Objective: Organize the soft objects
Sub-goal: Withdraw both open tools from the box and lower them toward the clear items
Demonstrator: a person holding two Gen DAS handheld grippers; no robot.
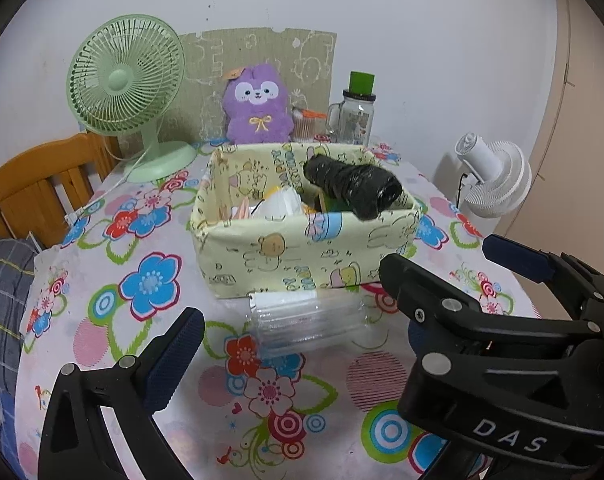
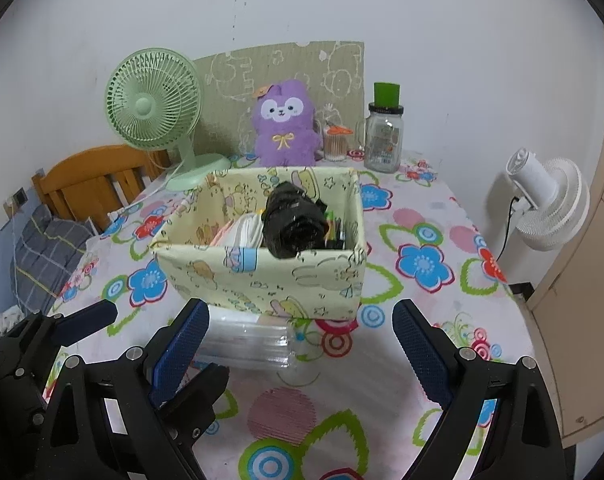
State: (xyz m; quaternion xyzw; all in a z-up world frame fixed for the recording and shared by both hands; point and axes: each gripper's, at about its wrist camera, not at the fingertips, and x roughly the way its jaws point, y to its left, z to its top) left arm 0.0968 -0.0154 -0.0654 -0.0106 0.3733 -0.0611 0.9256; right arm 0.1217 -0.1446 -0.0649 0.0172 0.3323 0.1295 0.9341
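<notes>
Two black grippers with blue pads hang over the flowered tablecloth, angled down toward one clear plastic packet lying flat just before the bin. The right gripper has its jaws spread wide and holds nothing; the packet sits partly between them, untouched. Of the left gripper only one pad shows in its own view, the other being hidden behind the right gripper's body, though the right view shows its second pad well clear of it — so it reads as open and empty.

Behind the packet stands one pale yellow cartoon-print fabric bin, holding one black plastic-wrapped roll tilted over white folded items and some pens. Likely the bin is the collecting place. Farther back sit one purple plush toy, one glass jar with a green cap and two fans, green and white.
</notes>
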